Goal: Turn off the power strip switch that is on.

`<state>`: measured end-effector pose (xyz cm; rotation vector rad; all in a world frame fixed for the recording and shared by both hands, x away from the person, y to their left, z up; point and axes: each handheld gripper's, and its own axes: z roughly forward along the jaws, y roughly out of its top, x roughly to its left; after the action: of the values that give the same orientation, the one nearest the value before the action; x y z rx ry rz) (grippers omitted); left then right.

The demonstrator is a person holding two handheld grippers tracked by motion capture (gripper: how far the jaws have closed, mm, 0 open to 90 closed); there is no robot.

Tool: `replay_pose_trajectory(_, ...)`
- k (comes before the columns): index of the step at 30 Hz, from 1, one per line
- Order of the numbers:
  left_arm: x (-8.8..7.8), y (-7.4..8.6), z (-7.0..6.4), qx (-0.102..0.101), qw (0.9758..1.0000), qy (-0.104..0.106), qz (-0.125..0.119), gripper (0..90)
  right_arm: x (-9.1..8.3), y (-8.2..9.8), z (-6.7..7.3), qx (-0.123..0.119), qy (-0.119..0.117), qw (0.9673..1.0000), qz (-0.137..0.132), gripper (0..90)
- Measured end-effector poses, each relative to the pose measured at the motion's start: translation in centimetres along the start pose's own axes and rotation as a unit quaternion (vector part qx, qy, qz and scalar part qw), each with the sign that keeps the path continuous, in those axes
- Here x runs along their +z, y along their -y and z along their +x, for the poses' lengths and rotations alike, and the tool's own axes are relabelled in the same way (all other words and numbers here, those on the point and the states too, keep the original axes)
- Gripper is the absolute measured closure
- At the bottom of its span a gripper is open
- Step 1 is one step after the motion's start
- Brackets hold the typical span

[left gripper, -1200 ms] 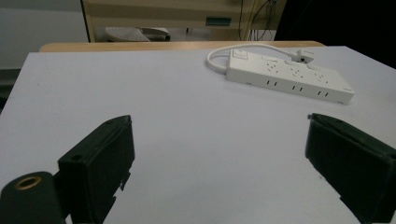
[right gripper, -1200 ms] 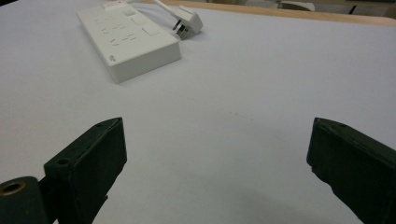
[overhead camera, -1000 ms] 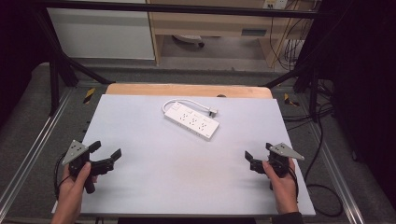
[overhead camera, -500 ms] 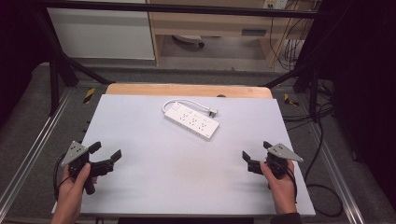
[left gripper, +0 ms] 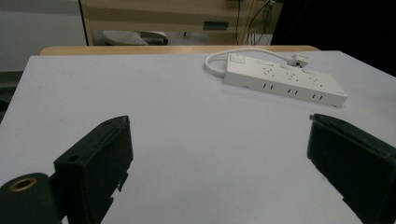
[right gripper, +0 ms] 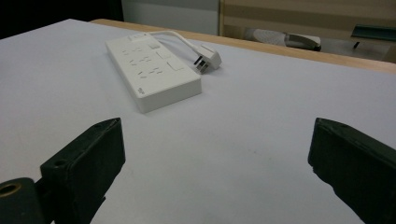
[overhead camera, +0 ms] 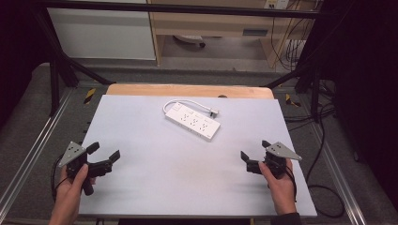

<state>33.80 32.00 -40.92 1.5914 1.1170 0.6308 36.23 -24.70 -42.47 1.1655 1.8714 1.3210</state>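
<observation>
One white power strip — lying flat on the counter, upper centre of the high view, its short cord and one plug curled beside it. Two grippers: left gripper at lower left, right gripper at lower right — both released, jaws spread, holding nothing, well apart from the strip.

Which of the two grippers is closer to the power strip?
The right gripper. It sits in from the table's right edge, angled toward the power strip. The left gripper hangs at the table's left edge, farther off. Both are open and empty.
</observation>
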Motion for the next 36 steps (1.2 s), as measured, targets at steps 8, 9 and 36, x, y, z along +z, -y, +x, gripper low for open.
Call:
replay_pose_trajectory(8,0.3,-0.1,0.1,-0.001,0.9999,0.01,0.0,5.2,0.6,-1.0,0.4,-0.007,-0.009,0.9998,0.016,3.7)
replay_pose_trajectory(9,0.4,-0.2,0.1,-0.003,0.9999,0.011,-0.002,5.2,0.6,-1.0,0.4,-0.007,-0.009,0.9998,0.016,3.7)
replay_pose_trajectory(36,1.6,0.0,-0.1,0.026,0.9993,0.013,0.026,5.1,6.7,-8.2,2.0,-0.018,-0.037,0.998,0.049,4.1)
